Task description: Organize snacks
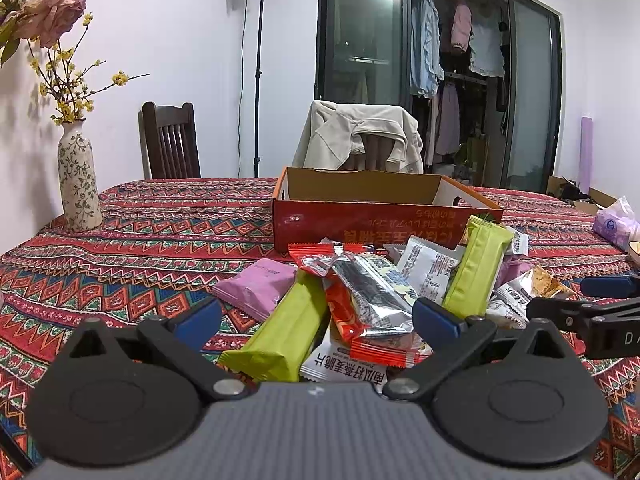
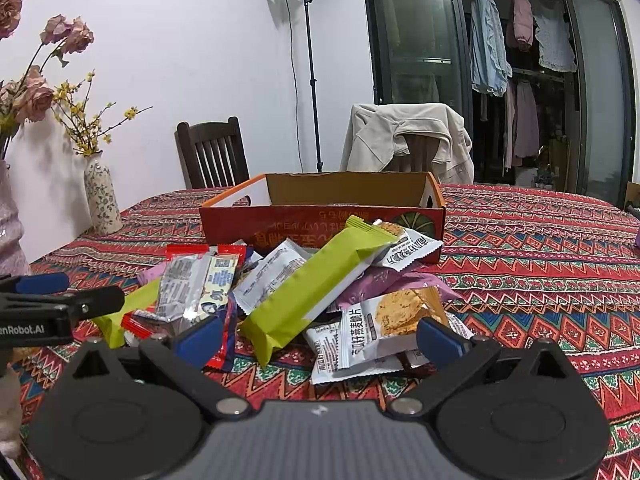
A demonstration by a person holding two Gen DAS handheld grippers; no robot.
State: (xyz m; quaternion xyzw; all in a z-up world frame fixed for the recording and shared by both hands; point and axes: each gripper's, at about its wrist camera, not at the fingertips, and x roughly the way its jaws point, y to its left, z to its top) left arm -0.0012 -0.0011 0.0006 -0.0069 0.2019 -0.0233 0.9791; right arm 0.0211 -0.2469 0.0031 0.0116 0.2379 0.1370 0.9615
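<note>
The table (image 1: 160,232) is carrying a red cardboard box (image 1: 360,224) at twelve o'clock, with the snack pile (image 1: 360,296) lying just before it. Both the left hand-held gripper (image 1: 316,320) and the right hand-held gripper (image 2: 318,338) are hovering, fingers apart. The packets are looking light, crinkly and slippery; pinching mid-body seems safest.

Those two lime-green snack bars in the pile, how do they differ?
The left green bar lies low on the tablecloth, partly under a red-and-silver packet. The right green bar sits atop the pile, tilted up, leaning toward the cardboard box. Both share the same plain lime wrapper.
</note>
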